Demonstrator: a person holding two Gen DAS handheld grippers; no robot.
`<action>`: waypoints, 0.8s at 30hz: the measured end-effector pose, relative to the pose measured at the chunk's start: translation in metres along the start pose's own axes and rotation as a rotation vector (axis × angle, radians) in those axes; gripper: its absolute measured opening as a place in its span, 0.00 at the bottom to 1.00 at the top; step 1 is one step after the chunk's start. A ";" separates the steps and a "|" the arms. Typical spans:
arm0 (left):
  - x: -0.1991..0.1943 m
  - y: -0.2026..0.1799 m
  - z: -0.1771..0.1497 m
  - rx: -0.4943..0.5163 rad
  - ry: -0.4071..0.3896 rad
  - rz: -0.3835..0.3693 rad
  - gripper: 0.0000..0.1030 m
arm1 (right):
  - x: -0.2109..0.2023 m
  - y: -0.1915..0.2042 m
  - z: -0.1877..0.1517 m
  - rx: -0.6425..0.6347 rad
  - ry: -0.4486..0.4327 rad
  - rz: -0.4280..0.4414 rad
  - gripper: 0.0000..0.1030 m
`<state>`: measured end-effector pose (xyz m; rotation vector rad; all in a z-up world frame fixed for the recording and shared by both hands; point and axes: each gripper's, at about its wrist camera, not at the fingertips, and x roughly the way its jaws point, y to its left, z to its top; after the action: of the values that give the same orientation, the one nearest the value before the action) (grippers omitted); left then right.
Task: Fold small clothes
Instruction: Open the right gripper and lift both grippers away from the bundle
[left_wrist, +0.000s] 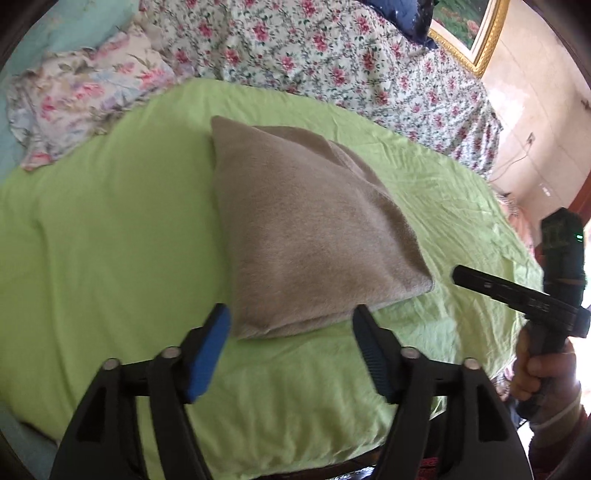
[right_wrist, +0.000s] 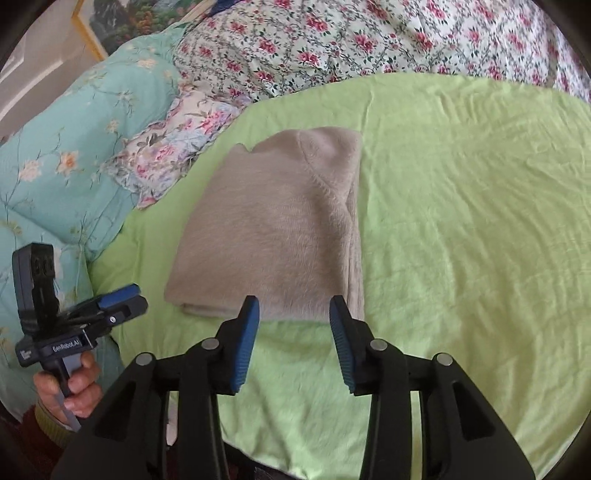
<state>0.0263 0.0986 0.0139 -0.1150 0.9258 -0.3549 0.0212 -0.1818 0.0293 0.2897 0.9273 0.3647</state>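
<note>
Both black two-finger claws with blue pads hang empty above a bed, each held in a person's hand. Left claw (left_wrist: 290, 325) has its jaws spread wide, nothing between them, its blue pads (left_wrist: 208, 354) framing the near edge of a folded beige fuzzy knit garment (left_wrist: 303, 229) without touching it. Right claw (right_wrist: 293, 317) is partly open, about half as wide, also gripping nothing; its tips sit just in front of the garment's near hem. The garment lies as a neat, roughly rectangular bundle, flat on a wrinkled lime-green sheet (right_wrist: 461, 221), near the sheet's middle. Behind it lie a white bedspread with pink flowers (right_wrist: 332, 40), a pale floral pillow (right_wrist: 173, 155) and a turquoise flowered quilt (right_wrist: 74, 140). A gold-framed painting (left_wrist: 476, 33) leans against the wall
</note>
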 end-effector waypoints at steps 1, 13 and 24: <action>-0.004 0.000 -0.002 0.004 -0.002 0.025 0.84 | -0.003 0.002 -0.004 -0.008 0.002 -0.007 0.45; -0.015 0.007 -0.047 0.050 0.065 0.197 0.95 | -0.008 0.005 -0.057 -0.077 0.131 -0.058 0.75; -0.066 -0.007 -0.013 0.090 -0.059 0.209 1.00 | -0.084 0.030 -0.015 -0.155 -0.072 -0.062 0.95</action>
<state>-0.0224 0.1155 0.0579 0.0534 0.8536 -0.1974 -0.0425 -0.1892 0.0931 0.1309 0.8302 0.3643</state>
